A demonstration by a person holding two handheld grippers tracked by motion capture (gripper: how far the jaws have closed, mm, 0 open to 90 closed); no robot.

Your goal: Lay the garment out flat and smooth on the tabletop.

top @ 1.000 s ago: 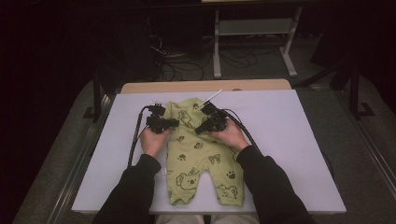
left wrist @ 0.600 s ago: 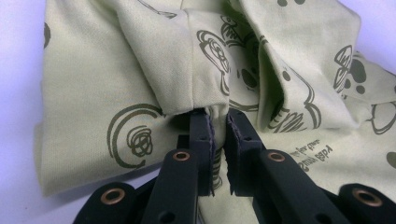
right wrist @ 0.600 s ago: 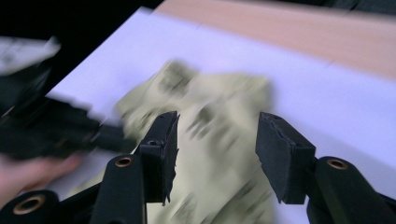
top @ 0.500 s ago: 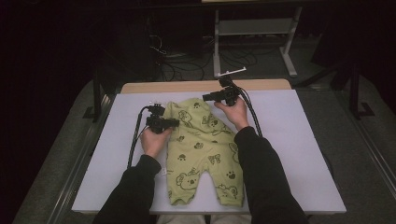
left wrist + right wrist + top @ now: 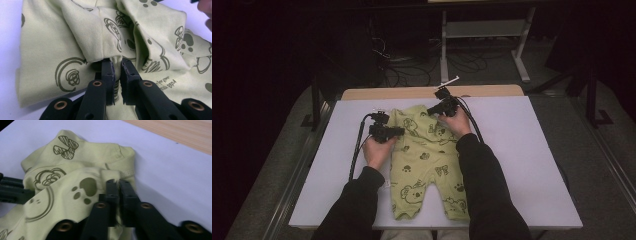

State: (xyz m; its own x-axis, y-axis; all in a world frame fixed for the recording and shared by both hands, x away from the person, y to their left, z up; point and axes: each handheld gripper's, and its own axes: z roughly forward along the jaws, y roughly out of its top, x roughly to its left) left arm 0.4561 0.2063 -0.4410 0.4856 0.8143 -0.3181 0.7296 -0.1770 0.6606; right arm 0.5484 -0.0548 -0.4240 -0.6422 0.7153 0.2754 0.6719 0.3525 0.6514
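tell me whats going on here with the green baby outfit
A person at a white table works a green printed romper with two handheld grippers. The left gripper is shut on a fold of its fabric. The right gripper has just been closing and now pinches cloth near the top edge. The legs lie flat toward the person.

Table: your white top [image 5: 532, 150], wooden strip [image 5: 412, 93] at its far edge.
Beyond it: dim floor, cables [image 5: 412, 70], grey metal stand [image 5: 484, 30].
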